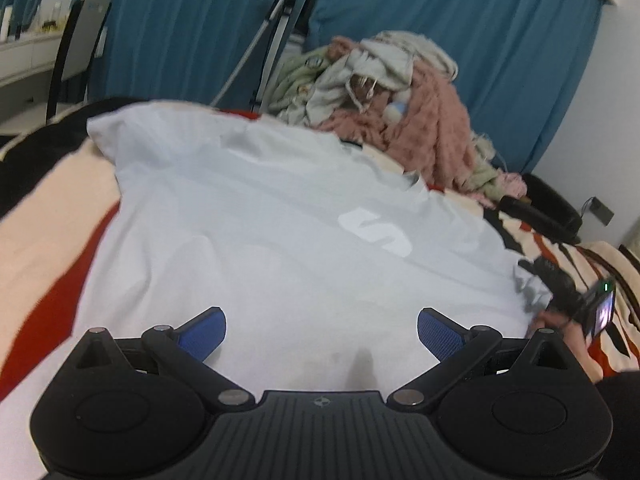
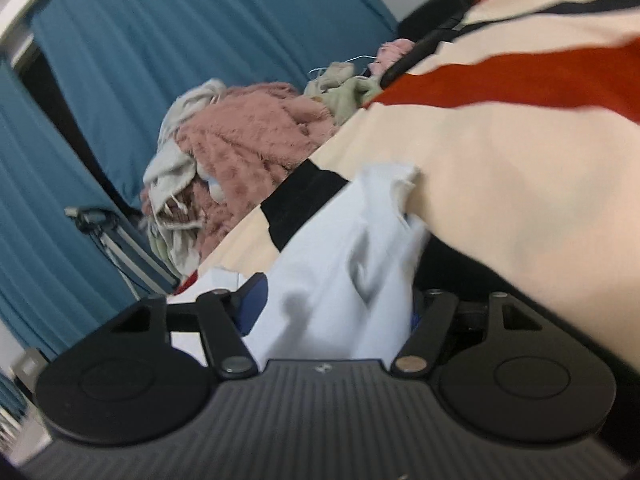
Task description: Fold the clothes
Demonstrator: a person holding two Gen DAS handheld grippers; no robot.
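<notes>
2 grippers: left gripper [image 1: 322, 330] spread wide over pale shirt [image 1: 280, 232]; right gripper [image 2: 334, 294] pinches its cloth.

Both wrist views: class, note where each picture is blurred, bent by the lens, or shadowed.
Left wrist view: the clothes pile and the white shirt's far edges smear with motion blur; the blue curtains bow from the fisheye lens; a soft shadow sits between the left gripper's open fingers. Right wrist view: whole scene tilted, bedspread blurred, a dark shadow on the cloth.
</notes>
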